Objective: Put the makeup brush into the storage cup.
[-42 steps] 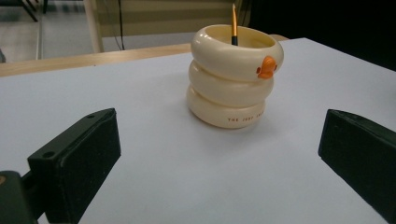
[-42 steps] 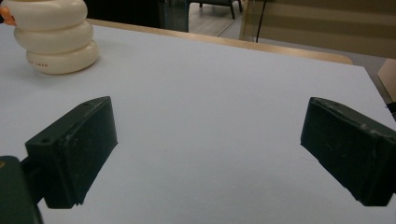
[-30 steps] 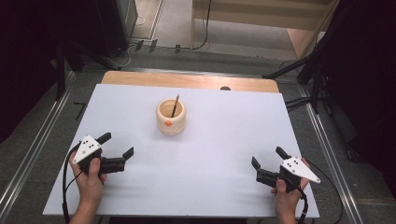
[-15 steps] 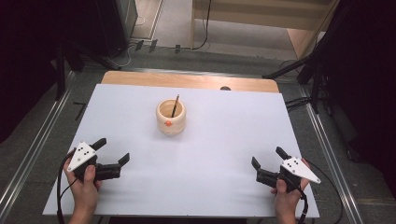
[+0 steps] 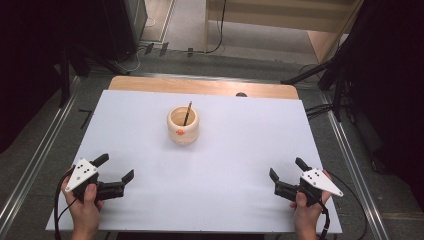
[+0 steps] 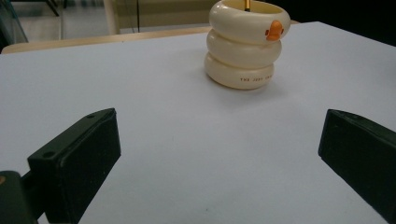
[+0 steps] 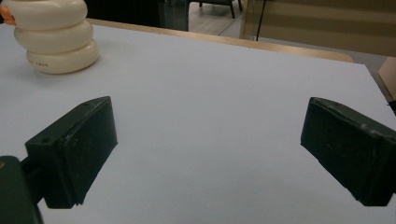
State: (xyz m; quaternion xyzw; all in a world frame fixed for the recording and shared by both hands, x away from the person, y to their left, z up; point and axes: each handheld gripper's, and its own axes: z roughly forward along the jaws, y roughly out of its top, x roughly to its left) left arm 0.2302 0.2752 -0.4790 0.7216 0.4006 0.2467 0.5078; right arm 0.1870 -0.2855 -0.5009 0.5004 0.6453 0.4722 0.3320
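Looking down from the high view, we see the left gripper (image 5: 116, 172) at the lower left of the frame, held in the person's left hand (image 5: 84, 202), its two black jaws spread wide with nothing between them. Over at the lower right, the right gripper (image 5: 286, 173) sits in the right hand (image 5: 307, 210), jaws likewise parted and empty. Both rest low over the white table top (image 5: 235, 150), well apart from each other.

Up in the centre of the frame, a little left of the middle, stands the cream ringed pen holder (image 5: 183, 125), upright, with a small orange beak-like knob (image 5: 180, 132) on its near side. A thin dark pencil (image 5: 187, 113) leans inside it, tip rising above the rim. The holder is well apart from both grippers.

Switching to the left gripper view, we have the holder (image 6: 245, 46) in the upper middle, three stacked rings, the orange knob (image 6: 274, 30) on its top ring, the pencil's shaft (image 6: 246, 4) just poking out at the top edge. Bare white surface lies between the two black jaws.

From the right gripper view, the holder (image 7: 53, 37) sits in the upper left corner, and the wooden table edge (image 7: 261, 45) runs across the upper part behind the white sheet.
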